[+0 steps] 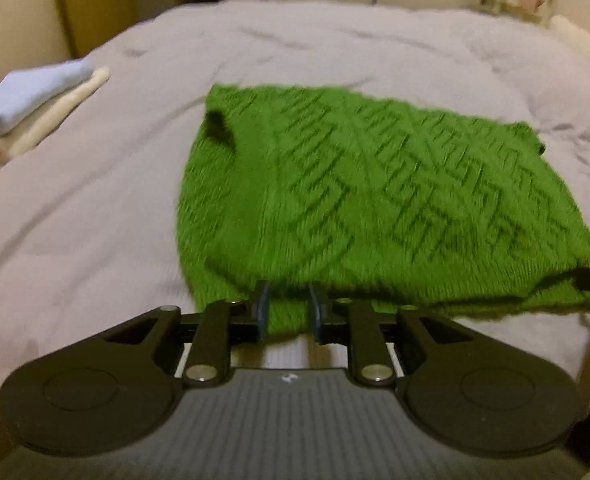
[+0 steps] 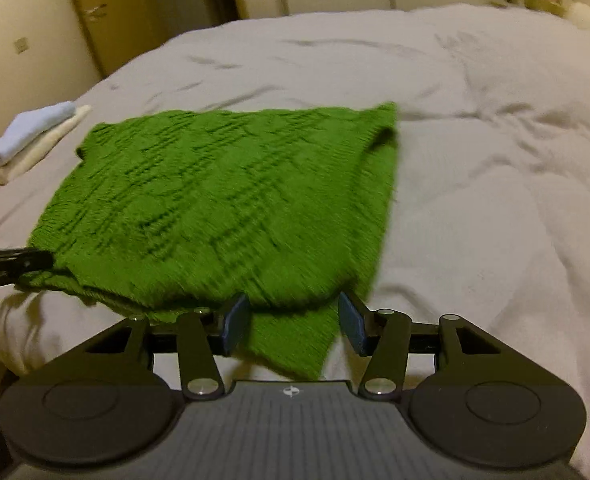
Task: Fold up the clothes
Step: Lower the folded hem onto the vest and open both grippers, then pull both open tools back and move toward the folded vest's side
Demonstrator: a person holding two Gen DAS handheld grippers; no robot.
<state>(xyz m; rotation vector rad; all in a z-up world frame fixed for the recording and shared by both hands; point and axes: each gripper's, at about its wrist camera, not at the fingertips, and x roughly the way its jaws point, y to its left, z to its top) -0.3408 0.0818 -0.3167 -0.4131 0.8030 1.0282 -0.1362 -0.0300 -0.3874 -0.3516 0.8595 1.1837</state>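
Left wrist view had the green knit sweater (image 1: 375, 192) lying on the bed (image 1: 95, 220), already folded at least once, near hem toward both cameras. Left gripper (image 1: 289, 308) sat low at the near-left edge, jaws parted with a strip of hem between them, not visibly pinching. Right gripper (image 2: 293, 320) was at the near-right corner, jaws wider apart, also straddling fabric with clear gaps either side. Each tool pointed forward along the bed, roughly level with the cloth; each showed at the edge of the other's view. Folded light-blue and cream stack (image 1: 27, 108) lay well apart on the far left. My read: next was closing on both near corners for the next fold. To do it well: bite all layers, not just the top one, lift both sides evenly, carry straight to the far edge, keep tension so the knit doesn't sag. Frames were motion-blurred, so layer count unclear.
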